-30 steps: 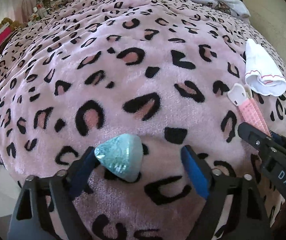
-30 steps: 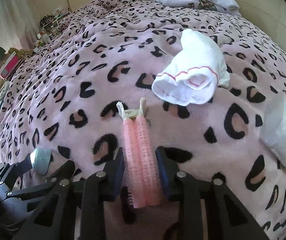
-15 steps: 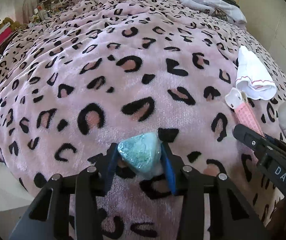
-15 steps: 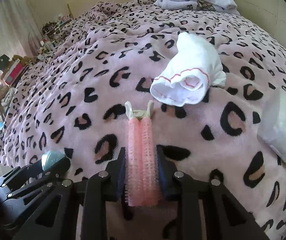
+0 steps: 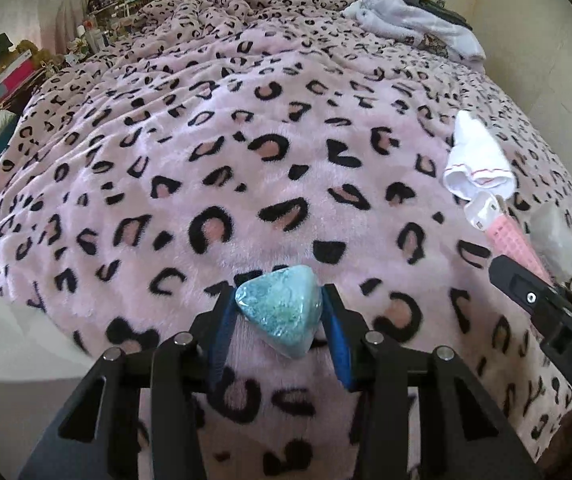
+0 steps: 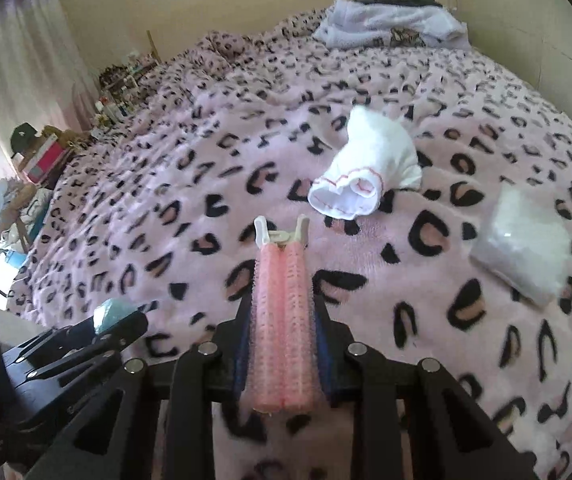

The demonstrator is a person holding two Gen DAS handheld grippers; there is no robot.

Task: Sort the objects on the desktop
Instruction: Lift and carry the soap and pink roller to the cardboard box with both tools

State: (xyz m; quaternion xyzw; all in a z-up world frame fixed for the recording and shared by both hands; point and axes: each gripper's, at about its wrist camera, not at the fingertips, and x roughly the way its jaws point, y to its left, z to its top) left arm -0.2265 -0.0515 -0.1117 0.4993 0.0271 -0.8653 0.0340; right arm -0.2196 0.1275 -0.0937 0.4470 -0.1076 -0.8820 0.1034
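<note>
We are holding a rounded, triangular teal stone (image 5: 280, 312), mottled and glossy, between the blue-padded fingers of our left gripper (image 5: 278, 322), which are closed in against both its sides above the near edge of the bed. Our right gripper (image 6: 282, 336) is clamping a pink hair roller clip (image 6: 282, 320), two bristly cylinders side by side ending in a white plastic hinge; its fingers are pressing snugly on either flank of the rollers. In the left wrist view the same clip is poking out at the right edge (image 5: 504, 232).

The bed is wearing a plush pink blanket (image 6: 166, 200) with black and salmon leopard spots, soft and fuzzy in texture. A rolled white sock (image 6: 366, 176) with thin red stitching at its cuff is lying just beyond the clip. A soft, translucent white packet (image 6: 526, 244) is sitting to the right, apart from the sock. Folded pale lilac laundry (image 6: 394, 22) is resting at the far end of the bed.
</note>
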